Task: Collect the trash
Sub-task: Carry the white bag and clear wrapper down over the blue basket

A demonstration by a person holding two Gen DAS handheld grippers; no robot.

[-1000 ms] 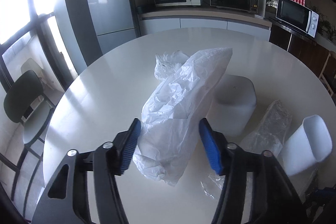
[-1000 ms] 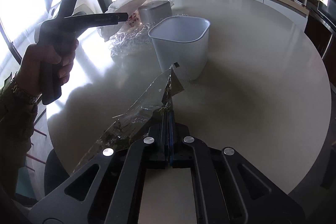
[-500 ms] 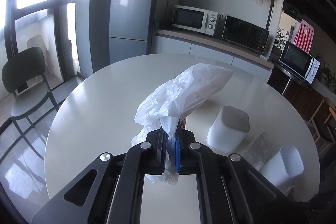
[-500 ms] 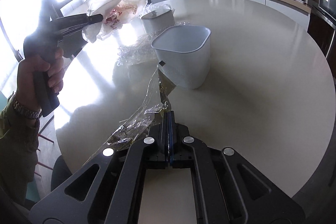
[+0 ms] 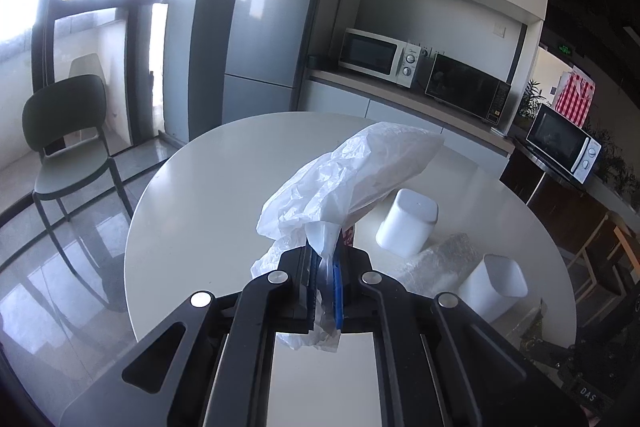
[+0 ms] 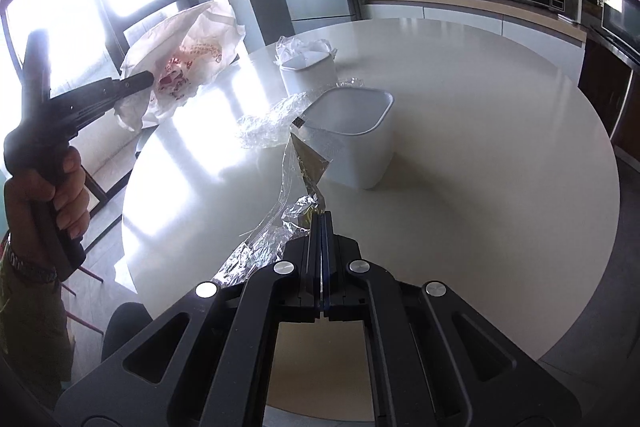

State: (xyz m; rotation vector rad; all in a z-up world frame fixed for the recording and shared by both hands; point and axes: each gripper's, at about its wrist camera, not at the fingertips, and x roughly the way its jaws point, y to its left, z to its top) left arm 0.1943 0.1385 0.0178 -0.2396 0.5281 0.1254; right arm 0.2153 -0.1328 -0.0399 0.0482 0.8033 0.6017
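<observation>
— Looking along the left hand-held gripper point(image 5: 322, 281): pinching the white plastic bag point(image 5: 352, 171), lifted ahead; open bin point(image 5: 494, 287) lower right on the tabletop point(image 5: 208, 195).

— Right hand-held gripper point(image 6: 322, 241): pressed onto a foil wrapper point(image 6: 308, 167) trailing back-left, bin point(image 6: 352, 143) straight ahead, nearer.

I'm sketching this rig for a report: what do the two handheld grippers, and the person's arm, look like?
Both the left gripper and the right gripper have matte black frames with triangular cut-outs, silver round fasteners and blue finger pads. The left one has a black pistol-style handle. The hand is bare, with a metal wristband and an olive sleeve.
</observation>
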